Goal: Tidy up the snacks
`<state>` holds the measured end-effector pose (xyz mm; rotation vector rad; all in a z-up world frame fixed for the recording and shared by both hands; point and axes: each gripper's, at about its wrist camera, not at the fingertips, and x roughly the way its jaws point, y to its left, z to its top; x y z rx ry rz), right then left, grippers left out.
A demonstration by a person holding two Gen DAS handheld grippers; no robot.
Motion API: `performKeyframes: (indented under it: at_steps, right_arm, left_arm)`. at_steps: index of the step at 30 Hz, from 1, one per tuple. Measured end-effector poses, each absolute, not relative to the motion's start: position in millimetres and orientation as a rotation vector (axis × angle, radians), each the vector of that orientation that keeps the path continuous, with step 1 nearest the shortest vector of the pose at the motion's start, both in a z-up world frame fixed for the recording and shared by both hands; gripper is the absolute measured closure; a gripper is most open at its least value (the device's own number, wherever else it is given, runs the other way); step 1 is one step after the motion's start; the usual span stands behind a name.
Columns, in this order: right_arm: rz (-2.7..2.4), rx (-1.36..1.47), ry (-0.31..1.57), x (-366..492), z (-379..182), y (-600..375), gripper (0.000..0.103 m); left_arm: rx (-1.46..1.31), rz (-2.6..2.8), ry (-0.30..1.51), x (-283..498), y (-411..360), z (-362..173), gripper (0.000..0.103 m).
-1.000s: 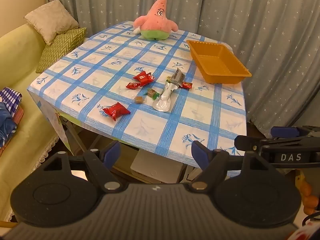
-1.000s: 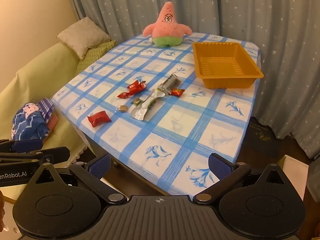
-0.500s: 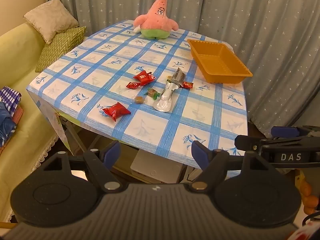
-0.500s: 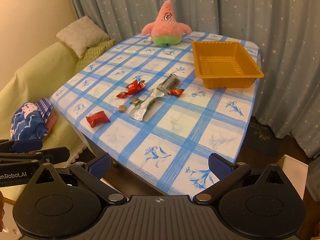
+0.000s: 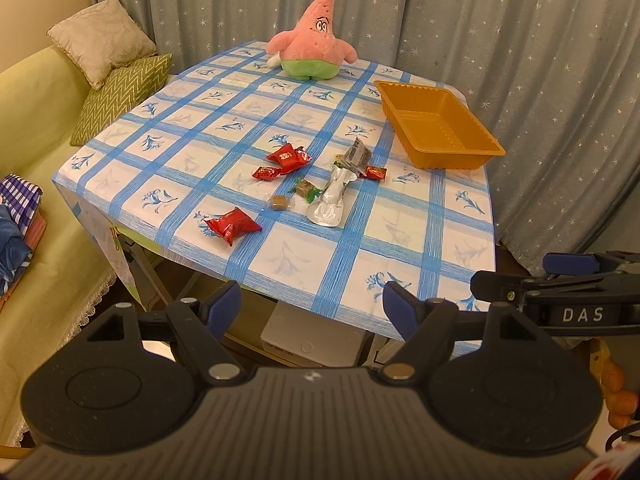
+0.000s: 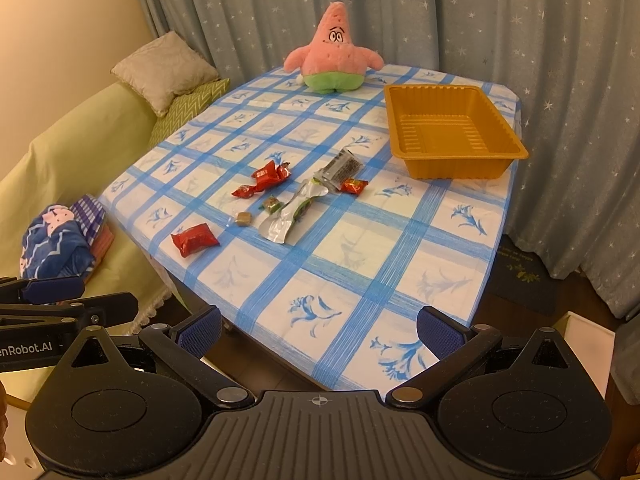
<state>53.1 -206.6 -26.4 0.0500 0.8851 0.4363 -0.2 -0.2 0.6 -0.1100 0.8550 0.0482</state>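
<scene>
So nothing's shifted in the last second: both your grippers, left and right, stay wide and empty; snacks loose, tray bare.

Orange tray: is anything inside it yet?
No. The orange tray shows only its bare ribbed floor; the snacks lie on the tablecloth. Its near inner wall is hidden.
</scene>
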Motion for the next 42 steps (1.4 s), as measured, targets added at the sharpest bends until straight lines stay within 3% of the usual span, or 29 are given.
performKeyframes:
  at_steps: [42]
  right_arm:
    - [0.435,0.047,0.883,56.7,-25.7,-203.7,0.000]
  left_arm:
    - [-0.112,0.048,0.855,1.1,2.1,-0.8,0.027]
